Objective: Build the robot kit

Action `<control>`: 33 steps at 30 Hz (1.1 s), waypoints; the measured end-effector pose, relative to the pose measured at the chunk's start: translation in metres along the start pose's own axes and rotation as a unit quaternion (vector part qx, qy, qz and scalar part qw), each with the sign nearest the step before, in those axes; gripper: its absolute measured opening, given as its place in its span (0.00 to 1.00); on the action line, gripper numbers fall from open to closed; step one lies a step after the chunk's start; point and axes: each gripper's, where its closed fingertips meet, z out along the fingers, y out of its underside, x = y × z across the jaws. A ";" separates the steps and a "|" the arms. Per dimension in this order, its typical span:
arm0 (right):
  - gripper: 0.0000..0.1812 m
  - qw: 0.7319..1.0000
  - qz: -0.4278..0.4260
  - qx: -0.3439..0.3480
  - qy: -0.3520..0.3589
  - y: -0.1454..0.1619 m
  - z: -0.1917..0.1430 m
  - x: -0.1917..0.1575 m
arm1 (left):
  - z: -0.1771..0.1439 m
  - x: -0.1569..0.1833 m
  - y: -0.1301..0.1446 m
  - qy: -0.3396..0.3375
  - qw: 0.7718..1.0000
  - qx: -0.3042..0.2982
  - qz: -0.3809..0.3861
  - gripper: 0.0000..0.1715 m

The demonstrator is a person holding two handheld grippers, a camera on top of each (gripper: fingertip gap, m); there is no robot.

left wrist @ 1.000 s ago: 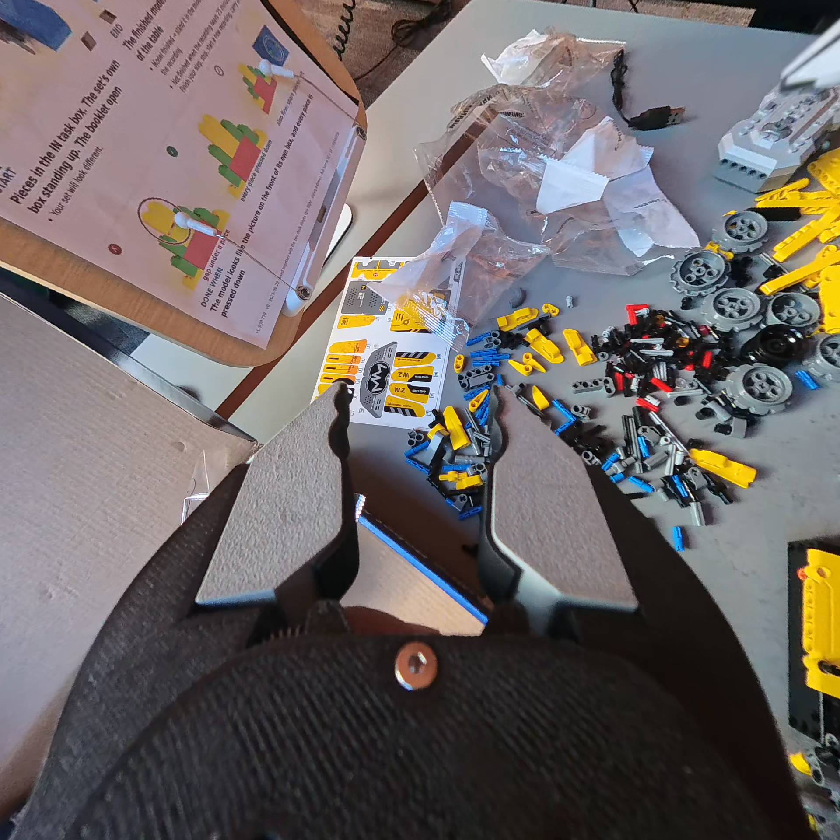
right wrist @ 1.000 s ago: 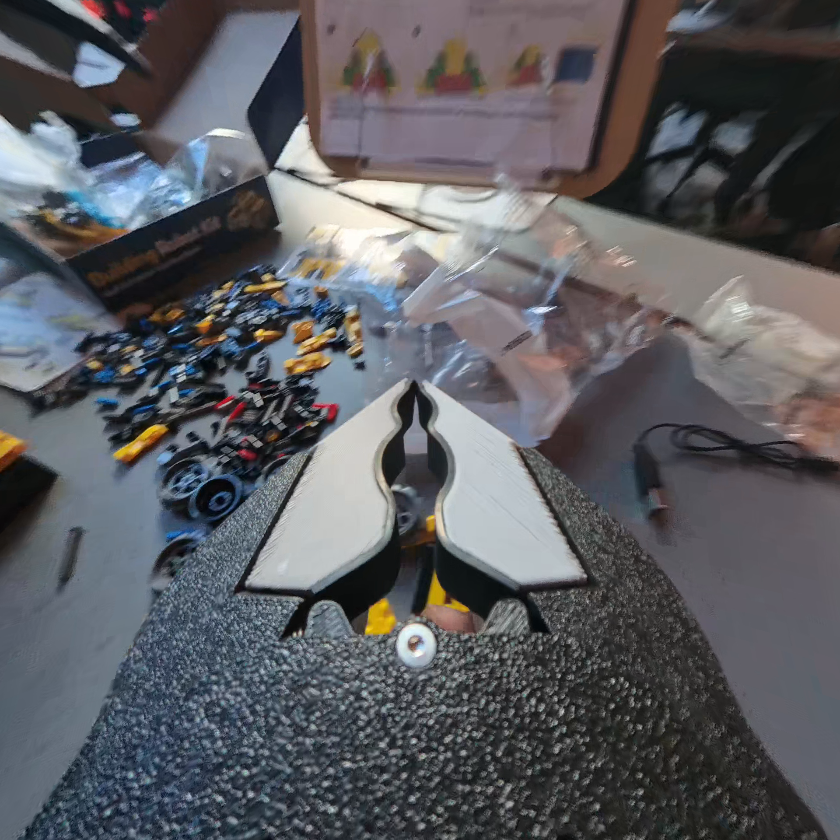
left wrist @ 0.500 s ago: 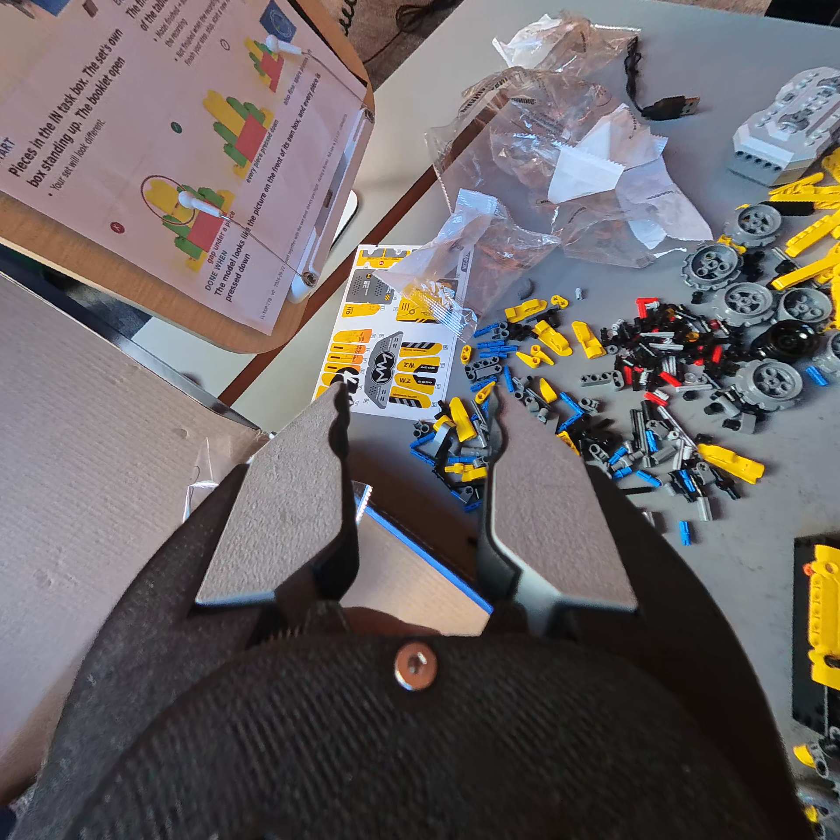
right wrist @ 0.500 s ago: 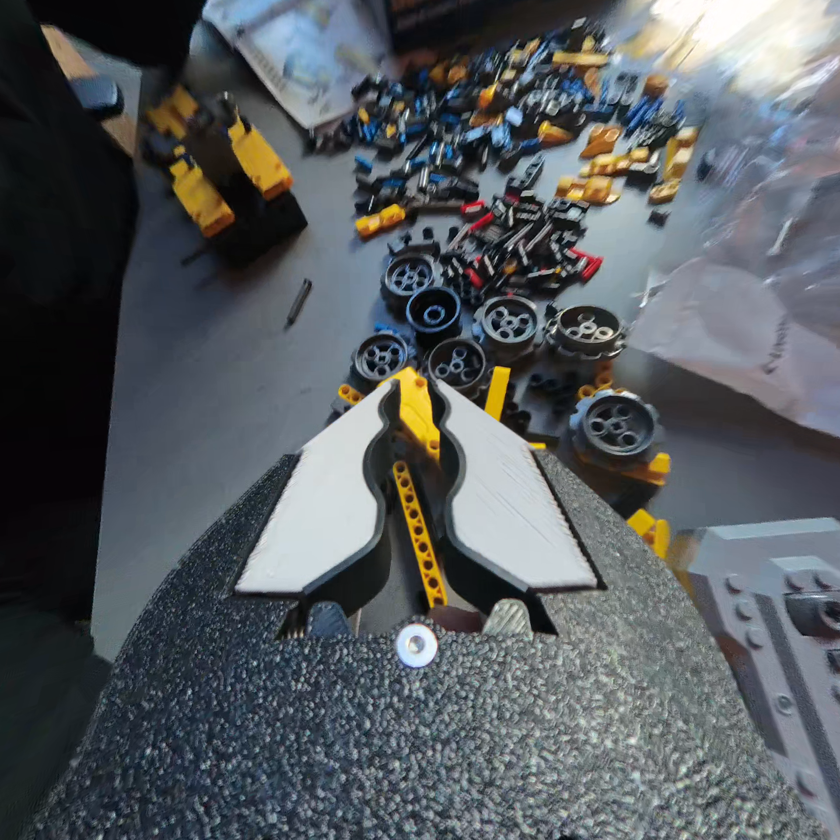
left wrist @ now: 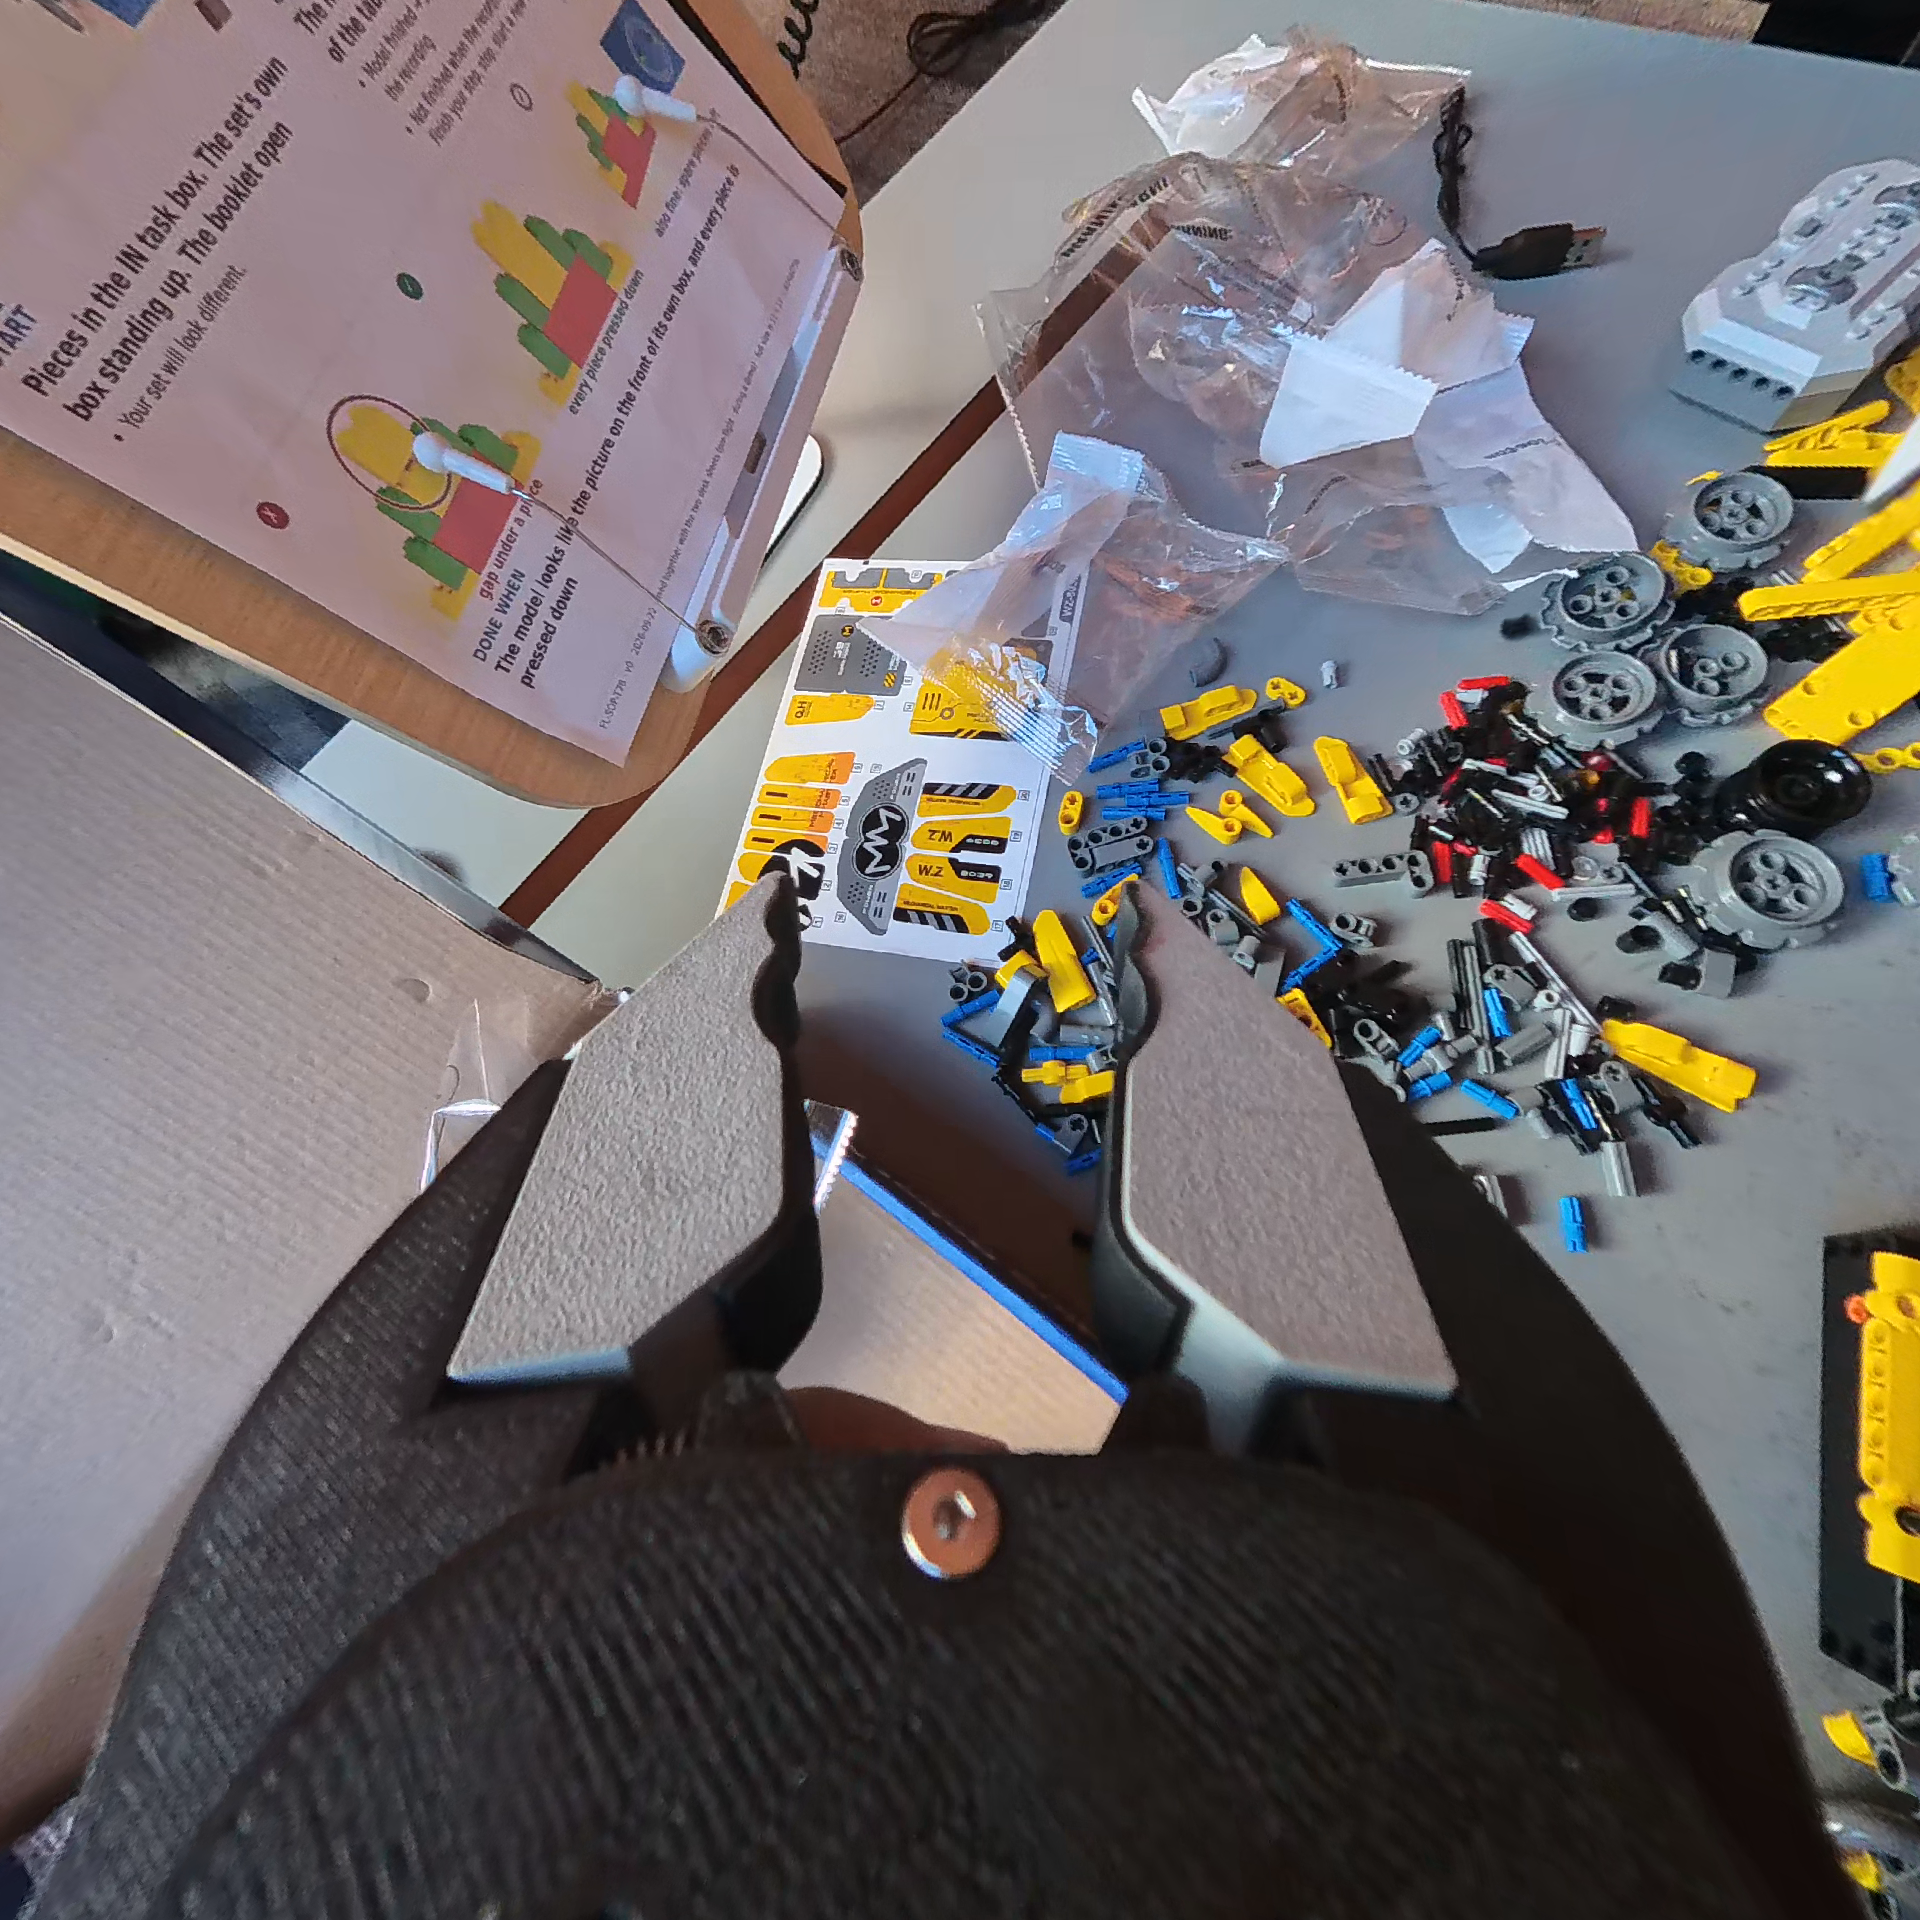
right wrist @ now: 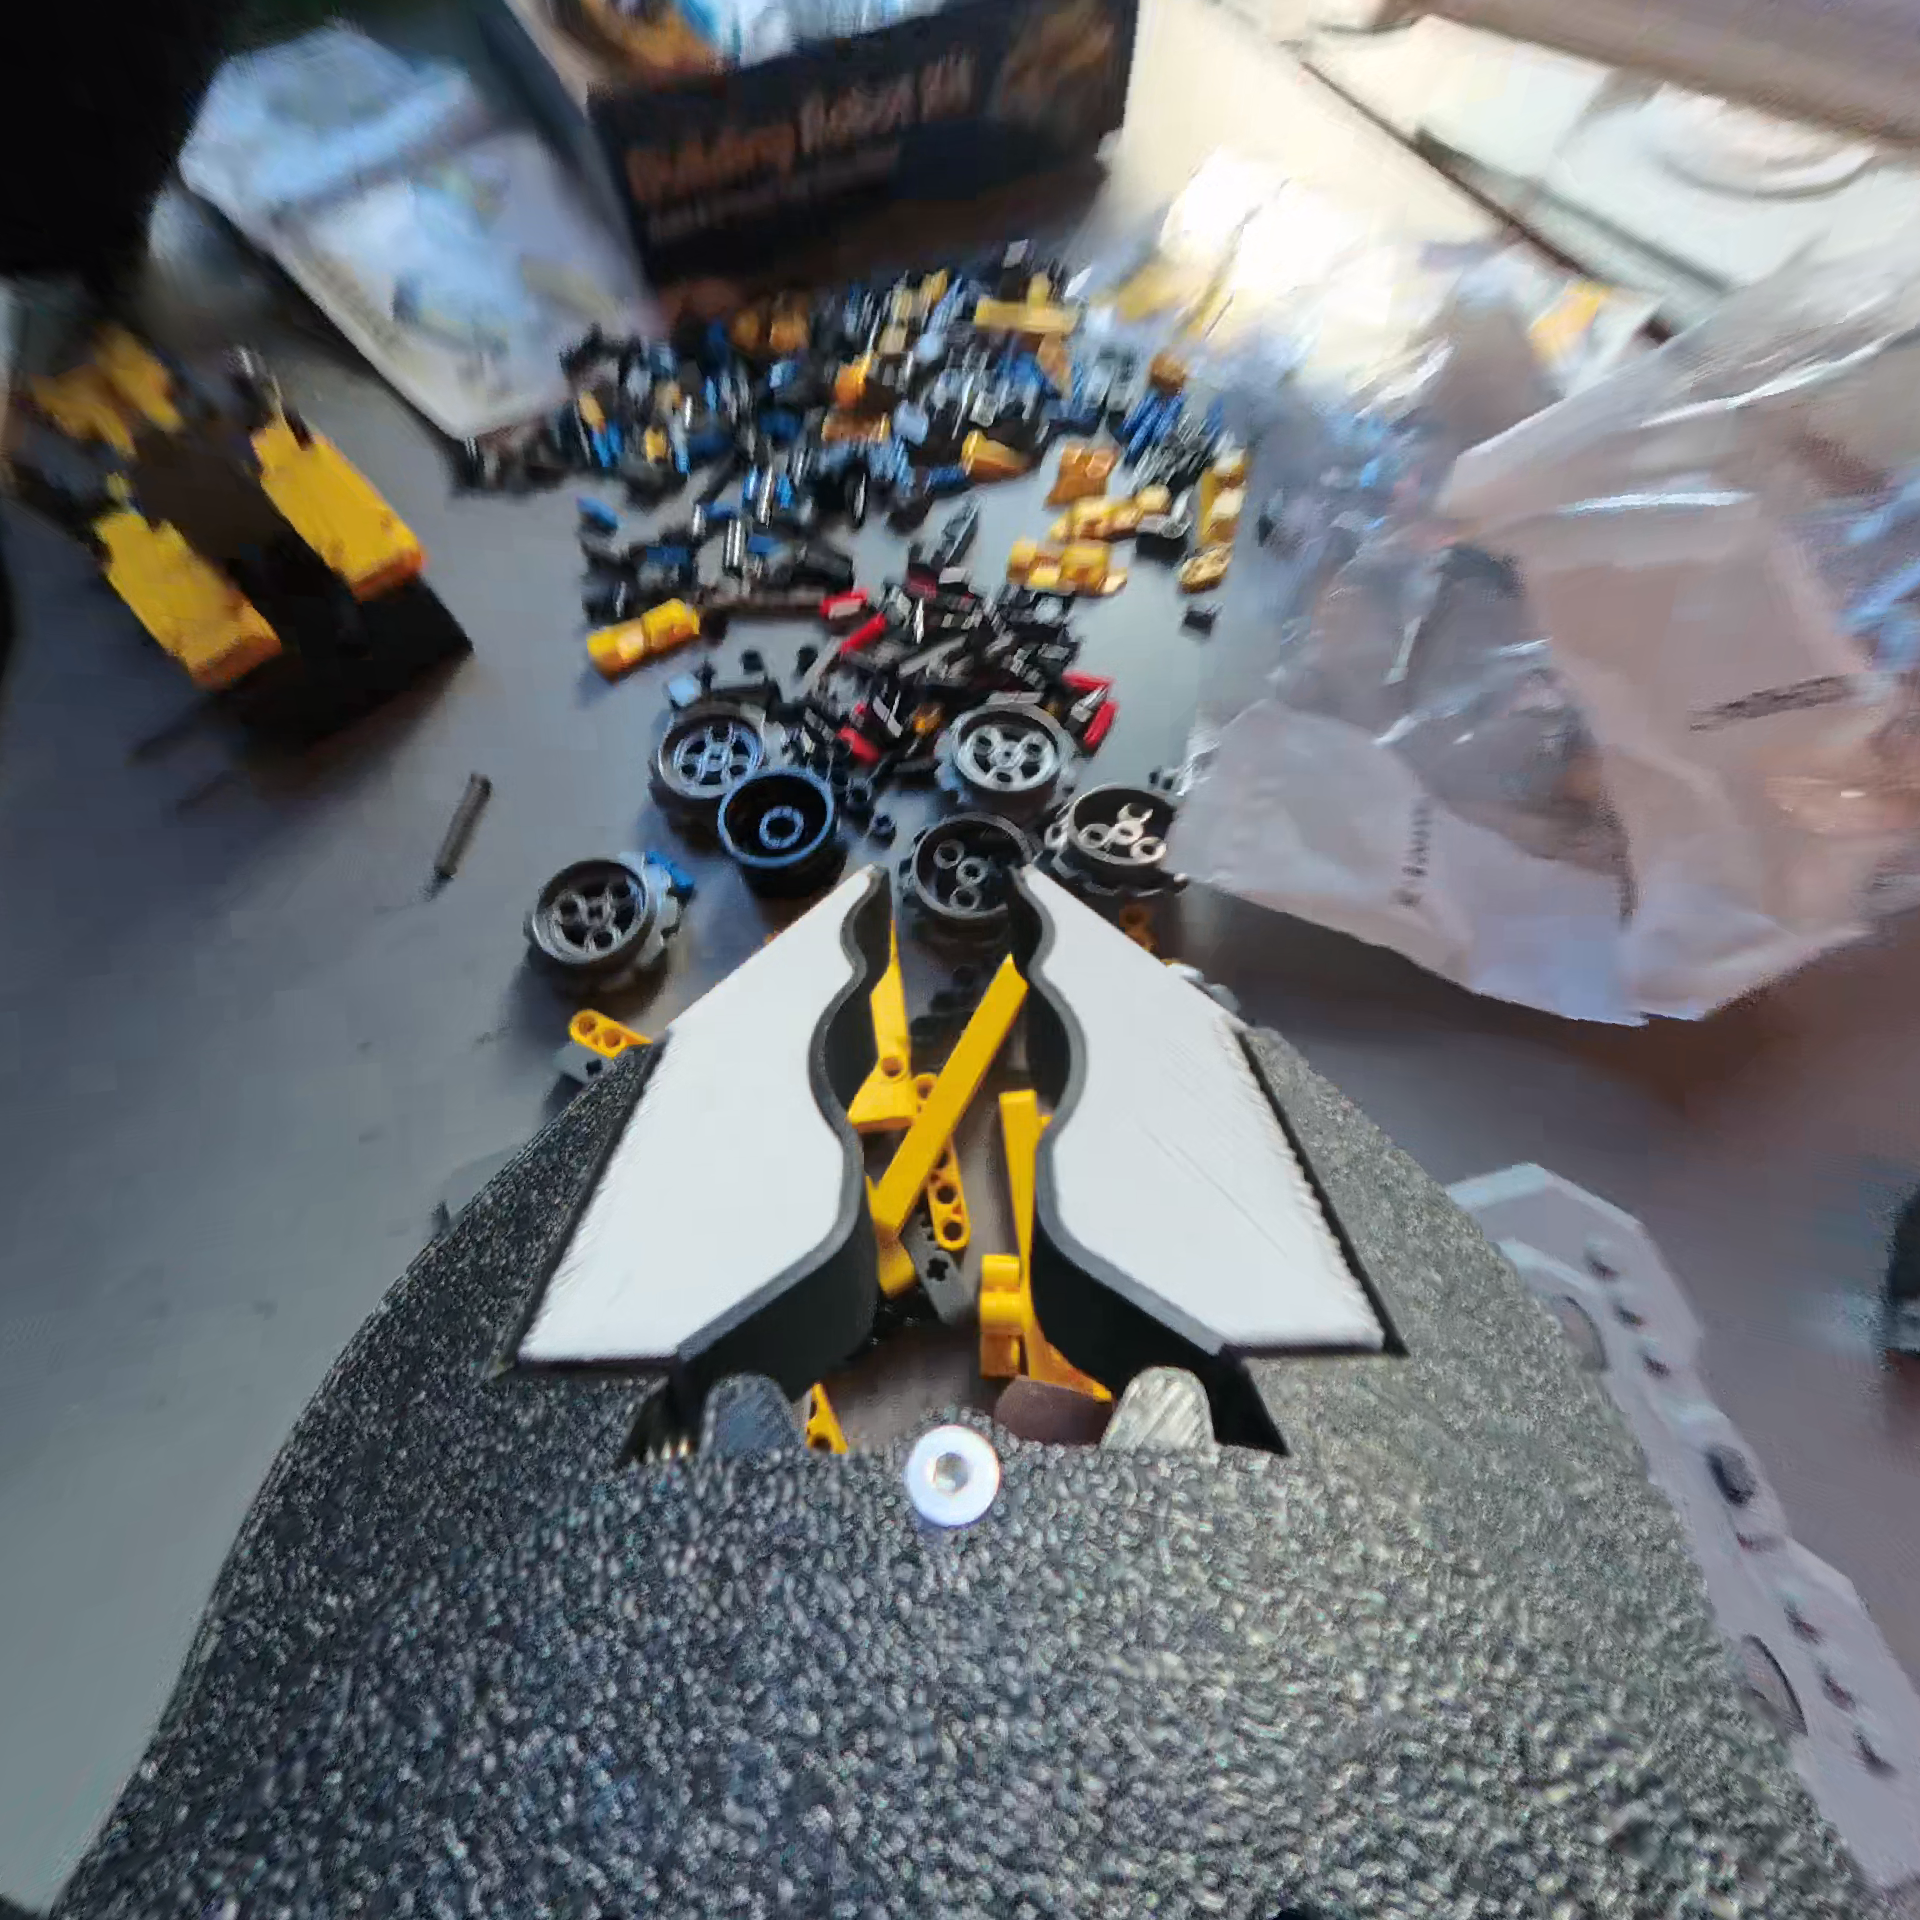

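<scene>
My left gripper point(left wrist: 954, 904) is open and empty. It hovers over the table beside a cardboard box flap point(left wrist: 229, 1091), its tips above a yellow-and-grey sticker sheet point(left wrist: 894, 769) and a scatter of small blue, grey and yellow parts point(left wrist: 1049, 997). My right gripper point(right wrist: 948, 883) is open and holds nothing I can make out. It hangs over loose yellow beams point(right wrist: 935, 1101), with a grey wheel point(right wrist: 961, 868) just past its tips. The right wrist view is blurred.
An instruction sheet on a wooden board point(left wrist: 343, 343) stands at the upper left. Crumpled plastic bags point(left wrist: 1299, 343), a grey hub block point(left wrist: 1808, 301), several wheels point(left wrist: 1605, 696) and a black-and-yellow part-built model point(right wrist: 239, 561) lie about. A dark product box point(right wrist: 862, 135) stands behind the parts. Across from one pair of fingers to the other is roughly 30 cm. From the right gripper's tips to the grey wheel point(right wrist: 961, 868) is close to 6 cm. It turns up in the left wrist view point(left wrist: 1707, 672) as well.
My right gripper has swung down from facing the board and bags to the wheels and yellow beams, and its jaws have spread apart. My left gripper has drifted slightly and stays open.
</scene>
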 end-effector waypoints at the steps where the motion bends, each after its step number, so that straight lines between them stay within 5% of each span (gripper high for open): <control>1: 0.12 1.000 0.006 0.025 0.010 -0.007 -0.007 0.005 | 0.000 -0.001 0.000 0.000 1.000 0.001 -0.001 0.34; 8: 0.10 0.998 0.017 0.060 0.026 -0.012 -0.022 0.016 | -0.002 -0.002 0.000 -0.002 1.000 0.002 -0.002 0.34; 15: 0.09 0.997 0.011 -0.040 -0.070 0.029 -0.008 -0.020 | -0.003 -0.002 -0.001 -0.002 1.000 0.005 -0.001 0.34; 26: 0.17 0.974 0.053 0.138 0.170 -0.024 -0.062 0.072 | -0.003 -0.002 -0.001 -0.002 1.000 0.004 -0.002 0.34; 33: 0.24 0.975 0.060 0.143 0.159 -0.026 -0.054 0.070 | -0.003 -0.003 0.000 -0.003 1.000 0.003 -0.002 0.34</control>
